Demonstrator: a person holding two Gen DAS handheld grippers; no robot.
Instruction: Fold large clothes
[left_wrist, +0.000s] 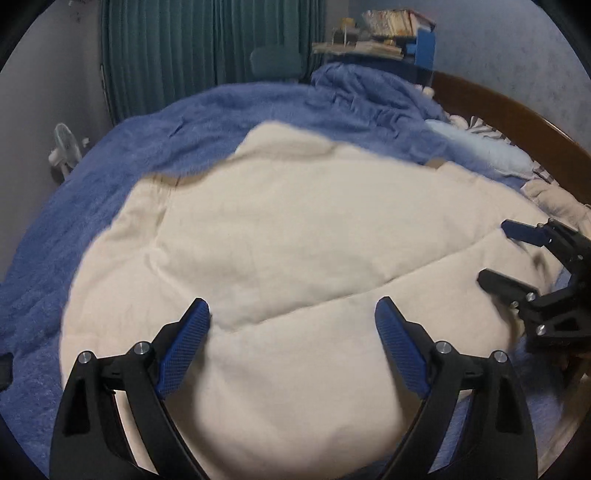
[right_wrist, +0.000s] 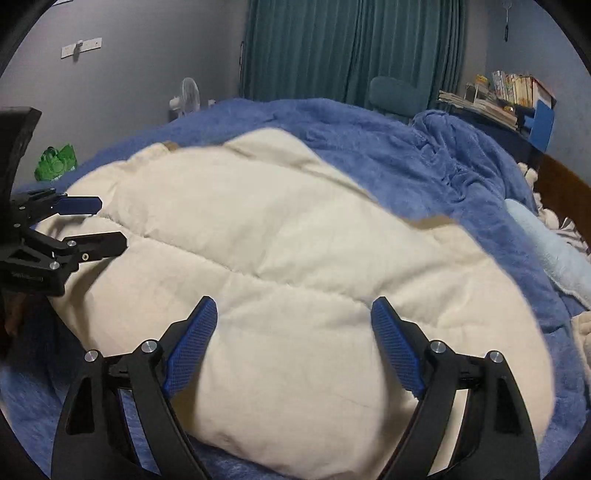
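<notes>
Left gripper (left_wrist: 291, 325): jaws wide apart, nothing between pads, pitched downward. Right gripper (right_wrist: 293, 325): same, jaws spread, nothing gripped, pitched downward. Both side by side, near each other, each visible at edge of other's view.

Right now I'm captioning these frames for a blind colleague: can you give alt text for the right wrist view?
A cream padded garment lies spread on a blue fleece blanket covering a bed. The right claw hangs open above its near edge, holding nothing, and the left claw, also open, reaches in from the left edge.
</notes>
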